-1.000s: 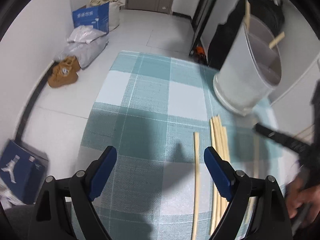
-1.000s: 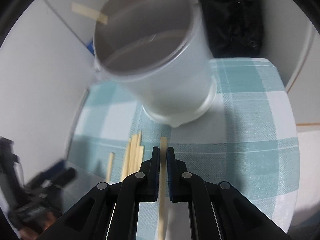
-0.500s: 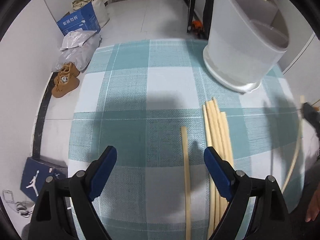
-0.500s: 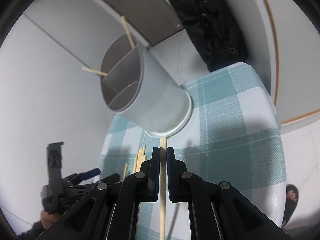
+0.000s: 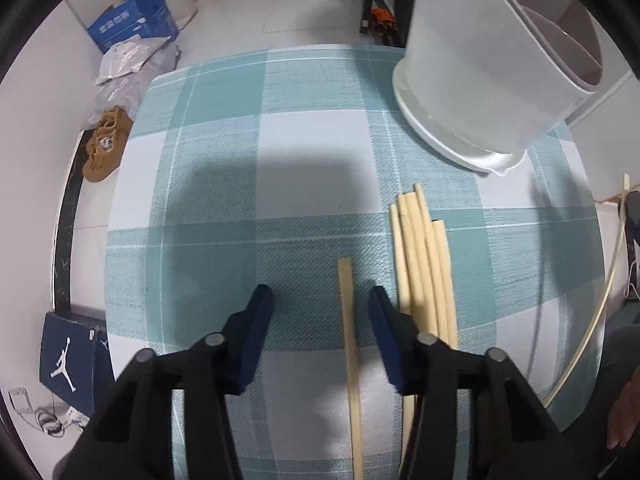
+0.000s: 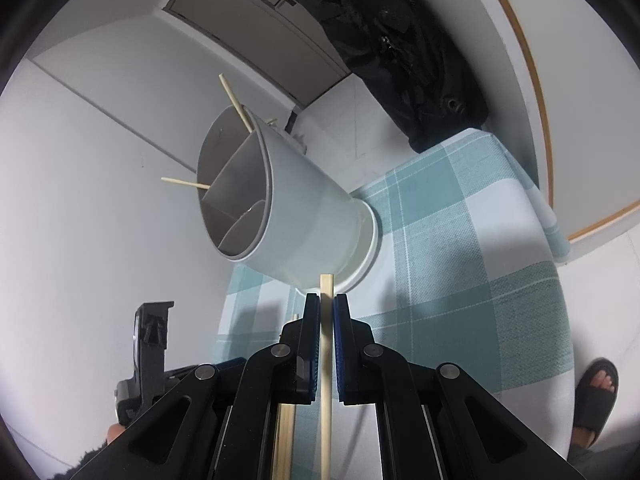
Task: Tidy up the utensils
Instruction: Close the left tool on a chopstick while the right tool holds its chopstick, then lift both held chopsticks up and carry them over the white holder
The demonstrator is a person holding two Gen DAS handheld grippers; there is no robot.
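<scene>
The lone chopstick [image 5: 351,364] runs off the bottom edge of the left wrist view. The holder's [image 5: 476,80] top is cut by the frame. The bundle of chopsticks [image 5: 424,264] disappears behind the left gripper [image 5: 320,334].

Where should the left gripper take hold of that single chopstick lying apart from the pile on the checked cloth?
Likely on its upper shaft, just below the squared tip, coming straight down from above. The lone chopstick lies flat along the left gripper's line, already between its closing jaws, with a gap separating it from the bundle, so the fingers shouldn't snag neighbours.
</scene>
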